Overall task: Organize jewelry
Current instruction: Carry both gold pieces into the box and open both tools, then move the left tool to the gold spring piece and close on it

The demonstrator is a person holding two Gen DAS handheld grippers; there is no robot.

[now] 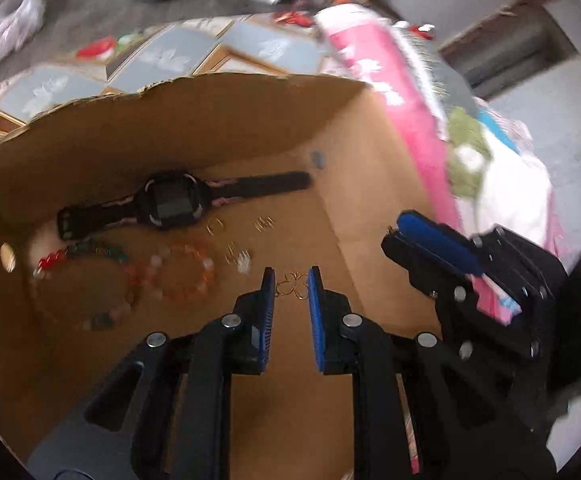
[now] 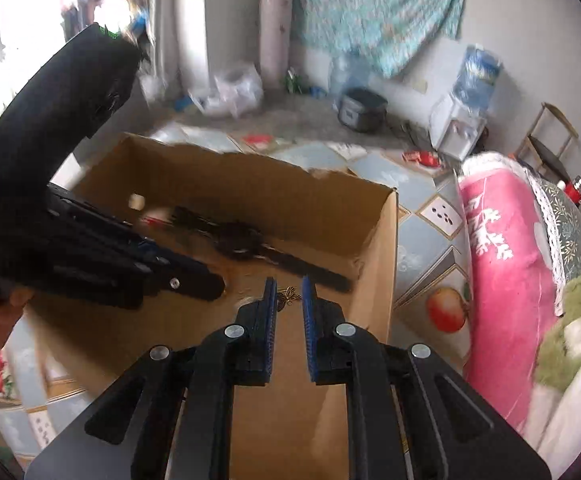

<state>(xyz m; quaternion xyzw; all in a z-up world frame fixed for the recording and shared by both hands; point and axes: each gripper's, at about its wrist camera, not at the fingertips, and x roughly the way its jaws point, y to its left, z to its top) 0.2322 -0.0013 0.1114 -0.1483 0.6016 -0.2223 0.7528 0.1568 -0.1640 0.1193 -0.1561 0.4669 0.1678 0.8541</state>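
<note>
Between both jaws, gold charms

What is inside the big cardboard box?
Inside the cardboard box lie a black watch, two bead bracelets, small gold earrings and a gold butterfly piece. The tongs hide the floor nearest the camera.

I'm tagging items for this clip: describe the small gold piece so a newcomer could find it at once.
Start with the torn-edged cardboard box. On its floor lie a black digital watch and two bead bracelets. The gold butterfly ornament lies nearer the camera, seen between the left claw's blue pads; alone among its neighbours, it is thin gold wire shaped into wings.
</note>
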